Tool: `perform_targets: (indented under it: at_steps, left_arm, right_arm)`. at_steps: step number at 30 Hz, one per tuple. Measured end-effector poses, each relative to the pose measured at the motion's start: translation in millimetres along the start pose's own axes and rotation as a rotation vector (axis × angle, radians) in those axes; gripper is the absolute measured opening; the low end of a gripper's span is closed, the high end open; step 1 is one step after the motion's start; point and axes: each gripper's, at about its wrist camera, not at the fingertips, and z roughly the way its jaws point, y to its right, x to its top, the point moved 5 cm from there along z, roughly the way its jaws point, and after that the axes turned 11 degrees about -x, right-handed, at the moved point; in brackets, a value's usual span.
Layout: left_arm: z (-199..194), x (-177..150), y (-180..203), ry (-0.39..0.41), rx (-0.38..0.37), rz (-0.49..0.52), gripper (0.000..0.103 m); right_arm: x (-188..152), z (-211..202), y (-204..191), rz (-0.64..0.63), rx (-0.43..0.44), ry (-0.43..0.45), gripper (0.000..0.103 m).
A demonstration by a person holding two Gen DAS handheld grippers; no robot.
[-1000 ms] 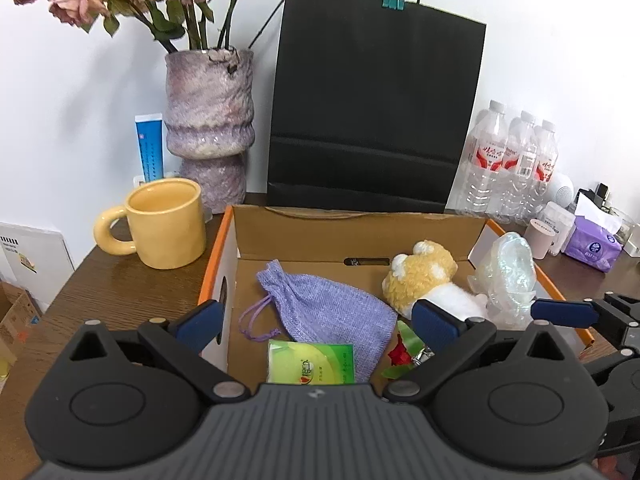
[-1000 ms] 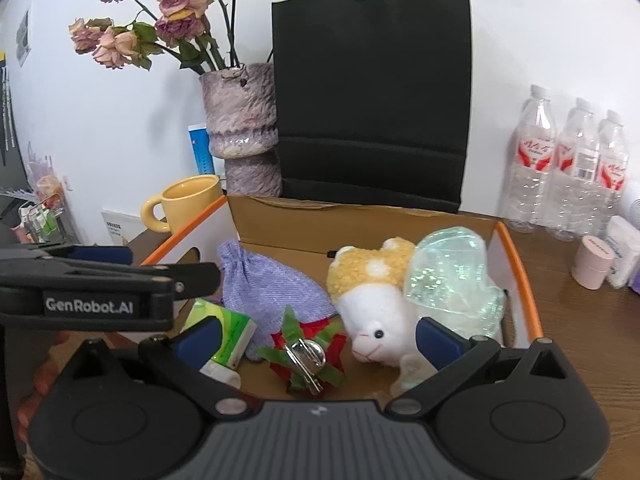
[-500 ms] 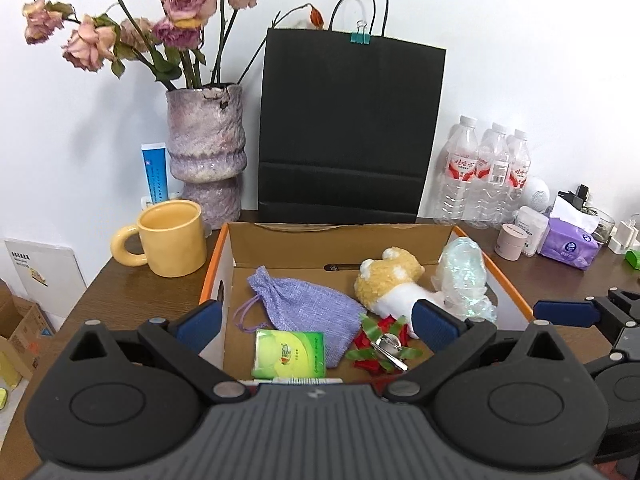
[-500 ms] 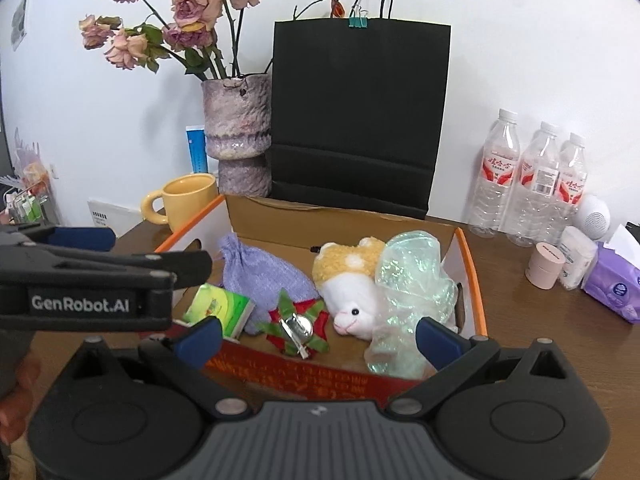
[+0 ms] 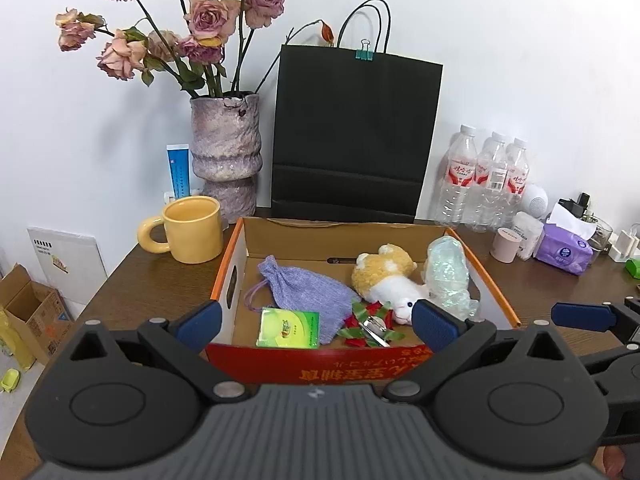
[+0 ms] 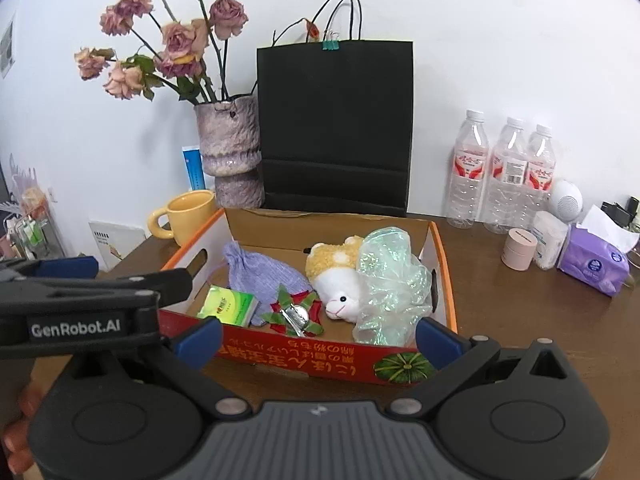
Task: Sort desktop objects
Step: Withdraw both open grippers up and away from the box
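An open cardboard box sits on the brown desk. In it lie a purple drawstring pouch, a green packet, a red and green bow with a metal clip, a plush toy and a crumpled clear bag. My left gripper is open and empty in front of the box. My right gripper is open and empty, also in front of the box.
A yellow mug, a vase of dried roses and a black paper bag stand behind the box. Three water bottles, a pink cup and a purple tissue pack stand at right.
Both grippers have pulled back and up from over the box to in front of it. The box contents have not moved.
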Motion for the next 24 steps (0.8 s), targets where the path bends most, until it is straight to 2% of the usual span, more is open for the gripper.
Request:
perform_targets:
  at_steps: [6, 13, 20, 24]
  left_arm:
    - [-16.5, -8.5, 10.1, -0.020, 0.008, 0.008, 0.103]
    - [-41.4, -22.0, 15.8, -0.037, 0.083, 0.014, 0.103]
    - [-53.6, -33.4, 8.0, -0.141, 0.069, -0.091, 0.103]
    - [-56.4, -37.4, 3.7, -0.189, 0.079, -0.101, 0.103]
  right_arm:
    - [-13.6, -18.6, 6.1, 0.037, 0.000, -0.015, 0.103]
    - [-29.0, -40.2, 3.6, 0.034, 0.007, -0.029, 0.103]
    - [-36.5, -63.3, -3.5, -0.005, -0.001, -0.021, 0.103]
    - [-39.2, -71.0, -5.1, -0.015, -0.021, -0.028, 0.103]
